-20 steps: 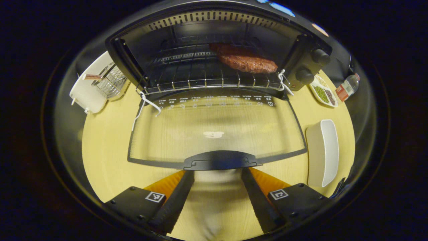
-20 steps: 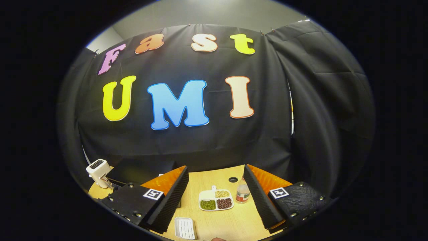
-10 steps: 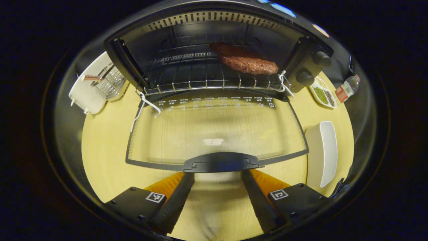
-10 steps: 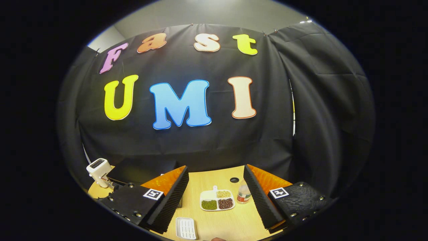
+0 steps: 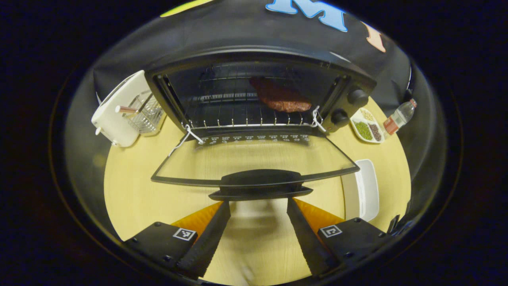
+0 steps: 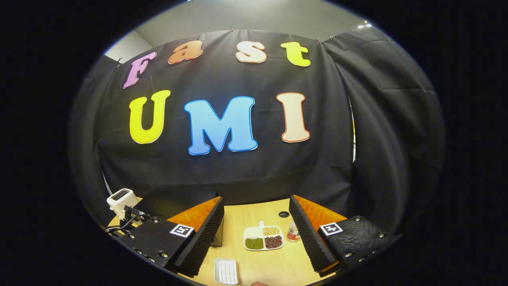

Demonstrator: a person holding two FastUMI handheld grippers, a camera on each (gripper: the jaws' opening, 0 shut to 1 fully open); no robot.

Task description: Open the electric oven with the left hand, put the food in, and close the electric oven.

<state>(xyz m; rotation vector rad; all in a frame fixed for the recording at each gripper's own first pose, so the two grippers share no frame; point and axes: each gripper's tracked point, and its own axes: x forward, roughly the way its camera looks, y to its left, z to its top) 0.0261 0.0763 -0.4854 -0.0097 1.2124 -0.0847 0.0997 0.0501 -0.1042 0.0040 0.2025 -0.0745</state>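
Oven (image 5: 262,67): upper centre of left gripper view, black, cavity open and facing the camera; two knobs (image 5: 349,106) on its right side.
Food (image 5: 281,97): brown slab, already inside, lying on the rack (image 5: 234,115), right of cavity centre.
Door (image 5: 254,161): glass, hinged at the bottom, dropped forward to near flat, mid-frame; far edge at the oven mouth, near edge toward the camera.
Handle (image 5: 260,183): dark bar on the door's near edge, centre frame, just above the fingertips.
Left gripper (image 5: 257,212): bottom centre of left gripper view, jaws wide apart, nothing between them; fingers sit just below the handle, contact with it not clear.
Right gripper (image 6: 256,222): bottom of right gripper view, jaws spread wide, empty, raised and aimed at the booth wall, well apart from the oven.
Table (image 5: 131,186): pale wood, lower half of left gripper view.
Around the oven: white appliance (image 5: 119,111) with wire basket at upper left; white tray (image 5: 367,188) at lower right of the door; divided dish (image 5: 367,129) of beans and a bottle (image 5: 399,117) at right.
Done, judging by the layout: opened, food placed inside.
Left: closing only; likely lift the handle from below and swing the door up until it meets the oven front.
Watch: door could slip off open fingers midway up.
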